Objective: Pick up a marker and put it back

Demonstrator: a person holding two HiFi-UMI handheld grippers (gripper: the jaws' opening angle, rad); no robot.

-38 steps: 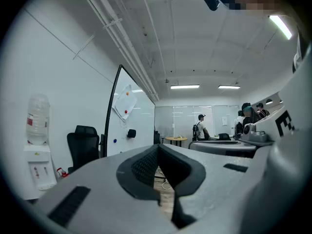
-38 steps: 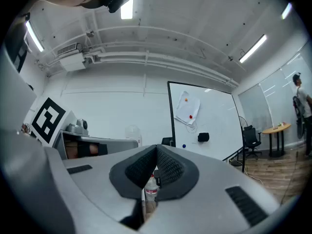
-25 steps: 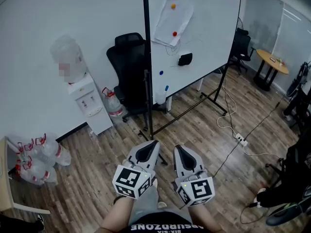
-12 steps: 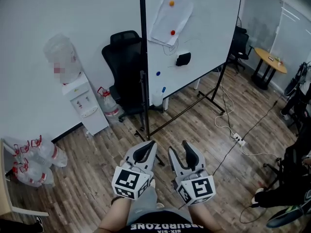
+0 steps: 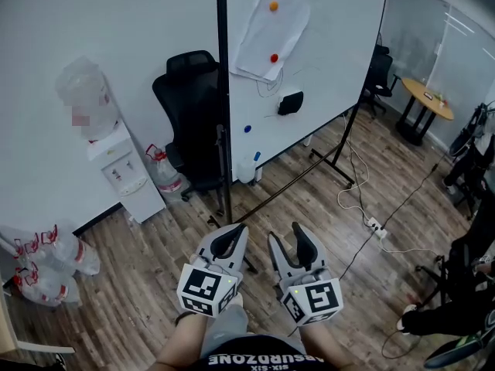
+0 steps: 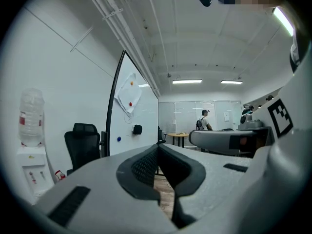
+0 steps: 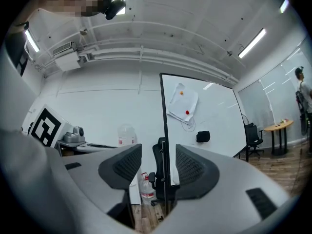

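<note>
Left gripper (image 5: 234, 236) pinched, right gripper (image 5: 290, 234) opening, both low over the wooden floor (image 5: 325, 207).
Left fingers (image 6: 141, 165) pressed together on nothing; right fingers (image 7: 124, 165) spreading wide with nothing between. Side by side, close to the body. Marker (image 5: 257, 156) small, blue, at the lower left edge of the whiteboard (image 5: 325, 52), well apart from both, near a black chair (image 5: 186, 107); black eraser (image 5: 291, 103) higher on the board.
</note>
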